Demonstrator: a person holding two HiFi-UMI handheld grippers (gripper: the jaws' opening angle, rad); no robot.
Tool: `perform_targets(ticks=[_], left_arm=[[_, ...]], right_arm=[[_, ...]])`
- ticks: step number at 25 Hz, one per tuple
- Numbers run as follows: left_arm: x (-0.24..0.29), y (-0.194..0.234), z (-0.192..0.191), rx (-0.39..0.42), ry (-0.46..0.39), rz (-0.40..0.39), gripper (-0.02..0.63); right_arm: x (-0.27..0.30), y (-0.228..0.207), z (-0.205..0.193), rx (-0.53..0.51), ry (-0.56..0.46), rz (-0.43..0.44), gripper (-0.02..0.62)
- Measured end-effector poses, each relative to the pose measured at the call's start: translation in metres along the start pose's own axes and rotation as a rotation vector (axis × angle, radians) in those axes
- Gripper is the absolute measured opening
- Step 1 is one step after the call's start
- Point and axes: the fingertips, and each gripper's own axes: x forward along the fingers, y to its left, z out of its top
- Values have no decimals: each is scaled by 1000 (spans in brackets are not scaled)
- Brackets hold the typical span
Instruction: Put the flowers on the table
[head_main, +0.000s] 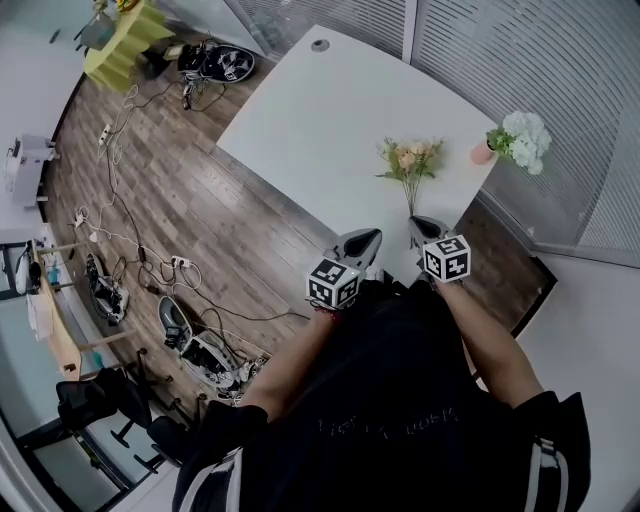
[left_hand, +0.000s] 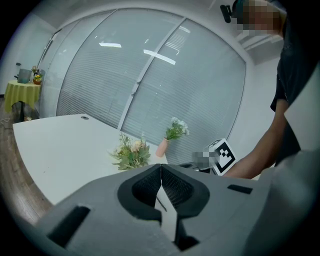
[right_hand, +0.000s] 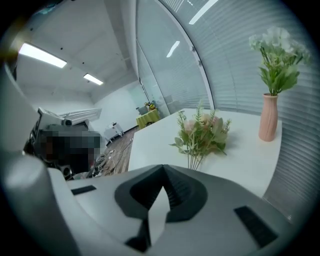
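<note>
- Bunch of peach and cream flowers (head_main: 410, 160) with green leaves and thin green stems: sits over the near right part of the flat white desk (head_main: 300, 120), blooms turned away from the person, stems turned toward the right gripper (head_main: 420, 226). Lying flat or lifted a little off the desk: cannot tell.
- Stems, head view: run straight down to the tips of the right gripper's jaws.
- Stems, right gripper view (right_hand: 194, 159): vanish behind the upper edge of one jaw, just beside the seam and not in it. Touching the jaw or not: cannot tell.
- Right gripper (right_hand: 162, 170): jaws closed tip to tip, with only bare desk showing in the narrow gap behind the tips and no stem seen between them.
- Left gripper (left_hand: 161, 166): jaws pressed together at the tips, holding nothing; hangs just beside the right gripper, near the desk's near edge (head_main: 362, 242).
- Black-and-white marker cube (head_main: 447, 258) behind the right jaws, another (head_main: 332, 283) behind the left.
- Slim pink vase (right_hand: 268, 117) with white flowers and green leaves: stands upright near the desk's right edge, beyond the bunch and apart from it.
- Round grey grommet (head_main: 320, 45) at the desk's far end.
- Grey slatted window blinds (head_main: 560, 80) along the desk's far and right sides.
- Brown wood-plank floor (head_main: 200, 220) to the left, strewn with cables (head_main: 120, 230).
- Small table under a yellow-green cloth (head_main: 125, 40), well apart at the far left.
</note>
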Motion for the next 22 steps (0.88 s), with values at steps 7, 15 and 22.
perform_targets(ticks=[7,15,22], left_arm=[[-8,-5,2,2,-35,-7,18],[-17,-11,7,14,-54,-2,18],[-24,-19,14,31,-81,-5,18]], right_arm=[[-23,15,18,-41,-85,20,29],[-51,40,40,-43,-175,51,29],[-75,64,59,-35,-255,89,29]])
